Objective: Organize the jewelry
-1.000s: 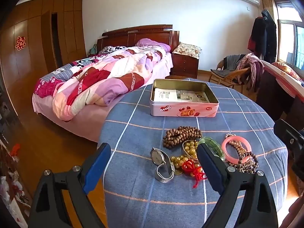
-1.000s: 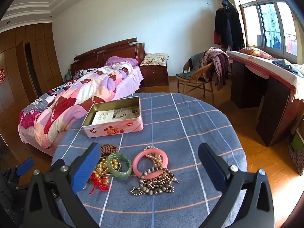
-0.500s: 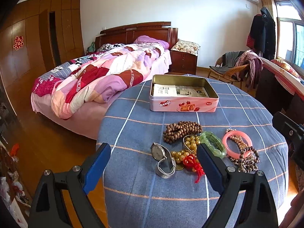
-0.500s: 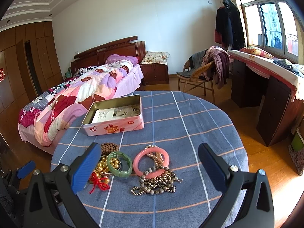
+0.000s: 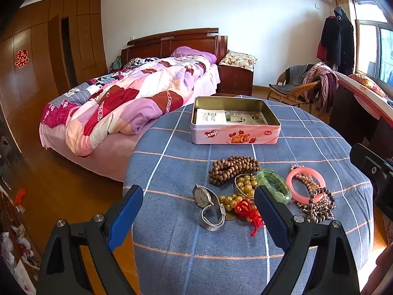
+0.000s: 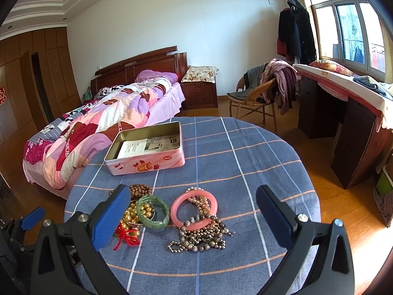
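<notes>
A pile of jewelry lies on the round blue checked table: a silver watch, brown wooden beads, yellow beads with a red knot, a green bangle, a pink bangle and dark bead strands. An open pink tin with papers inside stands behind them. My left gripper is open and empty, hovering in front of the watch. My right gripper is open and empty above the pink bangle and green bangle.
A bed with a patchwork quilt stands left of the table. A wicker chair with clothes and a dark desk stand to the right. Wooden floor surrounds the table edge.
Both grippers have drifted slightly forward and lower toward the jewelry pile. Both stay open and empty; nothing on the table has moved.
</notes>
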`<state>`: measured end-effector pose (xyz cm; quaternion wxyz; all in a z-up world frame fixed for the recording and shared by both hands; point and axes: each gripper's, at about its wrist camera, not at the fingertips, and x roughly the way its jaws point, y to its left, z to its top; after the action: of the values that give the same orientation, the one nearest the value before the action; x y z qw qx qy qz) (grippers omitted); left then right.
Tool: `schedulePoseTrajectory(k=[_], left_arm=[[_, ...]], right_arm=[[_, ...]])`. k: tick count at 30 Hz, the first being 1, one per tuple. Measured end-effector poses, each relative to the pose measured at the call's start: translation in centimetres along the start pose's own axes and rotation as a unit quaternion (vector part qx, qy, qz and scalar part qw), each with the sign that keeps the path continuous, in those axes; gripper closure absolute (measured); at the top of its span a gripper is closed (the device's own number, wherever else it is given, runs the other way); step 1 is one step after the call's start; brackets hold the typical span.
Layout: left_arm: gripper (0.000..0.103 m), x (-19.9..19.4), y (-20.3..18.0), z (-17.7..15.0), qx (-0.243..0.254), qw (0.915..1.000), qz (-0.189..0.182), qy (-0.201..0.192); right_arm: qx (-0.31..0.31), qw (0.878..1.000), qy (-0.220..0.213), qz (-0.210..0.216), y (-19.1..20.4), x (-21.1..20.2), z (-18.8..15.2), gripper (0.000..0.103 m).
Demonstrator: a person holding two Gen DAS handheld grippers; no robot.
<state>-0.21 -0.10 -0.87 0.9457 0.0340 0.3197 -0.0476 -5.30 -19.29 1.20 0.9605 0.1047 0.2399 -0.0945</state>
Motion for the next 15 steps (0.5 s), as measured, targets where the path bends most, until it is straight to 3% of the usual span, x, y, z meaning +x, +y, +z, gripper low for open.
schedulePoseTrajectory(k=[15], left_arm=[[0.011,0.11,0.07,-0.09,0.001,1.0,0.003,-0.002]], right_arm=[[-0.001,1.0,0.003,0.001,-0.18,0.27,-0.36,0.0]])
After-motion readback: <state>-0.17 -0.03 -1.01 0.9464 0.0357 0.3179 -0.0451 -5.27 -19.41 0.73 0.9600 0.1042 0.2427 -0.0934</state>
